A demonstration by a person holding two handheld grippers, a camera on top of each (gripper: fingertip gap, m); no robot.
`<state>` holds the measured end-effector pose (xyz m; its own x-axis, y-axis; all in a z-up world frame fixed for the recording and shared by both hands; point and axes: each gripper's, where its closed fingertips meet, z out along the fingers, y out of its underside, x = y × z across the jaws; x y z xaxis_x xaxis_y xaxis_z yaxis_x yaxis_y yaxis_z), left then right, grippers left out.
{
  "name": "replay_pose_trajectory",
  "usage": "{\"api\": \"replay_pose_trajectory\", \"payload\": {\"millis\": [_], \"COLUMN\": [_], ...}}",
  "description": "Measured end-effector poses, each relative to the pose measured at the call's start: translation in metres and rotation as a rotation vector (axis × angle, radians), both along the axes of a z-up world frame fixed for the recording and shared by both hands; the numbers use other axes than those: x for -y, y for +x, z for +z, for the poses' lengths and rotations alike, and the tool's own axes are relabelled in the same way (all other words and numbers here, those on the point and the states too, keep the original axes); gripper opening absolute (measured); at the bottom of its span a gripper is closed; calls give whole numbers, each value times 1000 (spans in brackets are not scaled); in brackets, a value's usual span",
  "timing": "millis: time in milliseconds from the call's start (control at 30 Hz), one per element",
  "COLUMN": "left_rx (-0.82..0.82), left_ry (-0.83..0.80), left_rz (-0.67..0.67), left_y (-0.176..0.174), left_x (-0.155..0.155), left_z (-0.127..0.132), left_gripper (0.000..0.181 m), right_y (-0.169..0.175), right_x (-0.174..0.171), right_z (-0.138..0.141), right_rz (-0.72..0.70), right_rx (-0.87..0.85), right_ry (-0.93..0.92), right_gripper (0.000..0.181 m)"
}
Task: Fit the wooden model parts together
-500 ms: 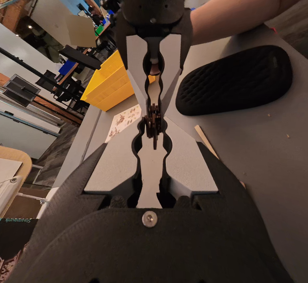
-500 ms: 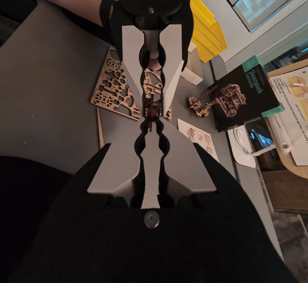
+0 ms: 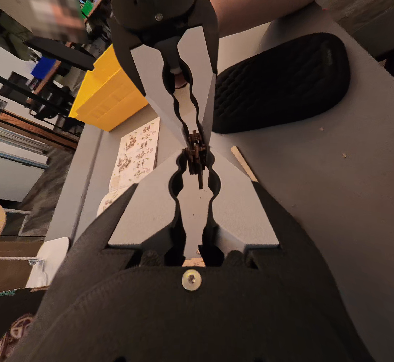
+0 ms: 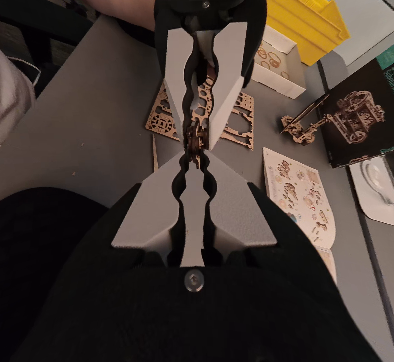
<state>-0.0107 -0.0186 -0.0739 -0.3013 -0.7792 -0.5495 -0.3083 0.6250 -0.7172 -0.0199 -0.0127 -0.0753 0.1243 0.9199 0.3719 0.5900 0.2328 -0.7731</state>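
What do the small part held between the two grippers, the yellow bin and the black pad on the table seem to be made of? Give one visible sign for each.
Small gear assembly: thin laser-cut wood, brown with dark edges and toothed outlines.
Yellow bin: probably moulded plastic, uniform colour, smooth stepped walls.
Black pad: likely soft fabric or foam, matte, with a quilted diamond texture.

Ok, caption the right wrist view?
Both grippers pinch a small wooden gear assembly tip-to-tip above the part sheet.
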Motion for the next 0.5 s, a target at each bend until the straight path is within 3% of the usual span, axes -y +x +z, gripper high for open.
{"api": "replay_pose_trajectory", "payload": {"millis": [167,300,500], "left_rx": [-12,-2,33], "left_ry": [-64,-119,-60], "left_rz": [6,11,50], "left_y": [2,2,6], "left_x": [-1,-3,-9], "left_z": [-3,-5,-8], "left_gripper": [17,16,17], "right_y": [1,2,6], "right_x": [-1,-3,-10], "right_z": [-3,-5,-9], "right_rz": [14,-4,-61], "right_rx": [-41,-23,49], "right_ry": [-100,-79,-24], "right_gripper": [8,7,7]}}
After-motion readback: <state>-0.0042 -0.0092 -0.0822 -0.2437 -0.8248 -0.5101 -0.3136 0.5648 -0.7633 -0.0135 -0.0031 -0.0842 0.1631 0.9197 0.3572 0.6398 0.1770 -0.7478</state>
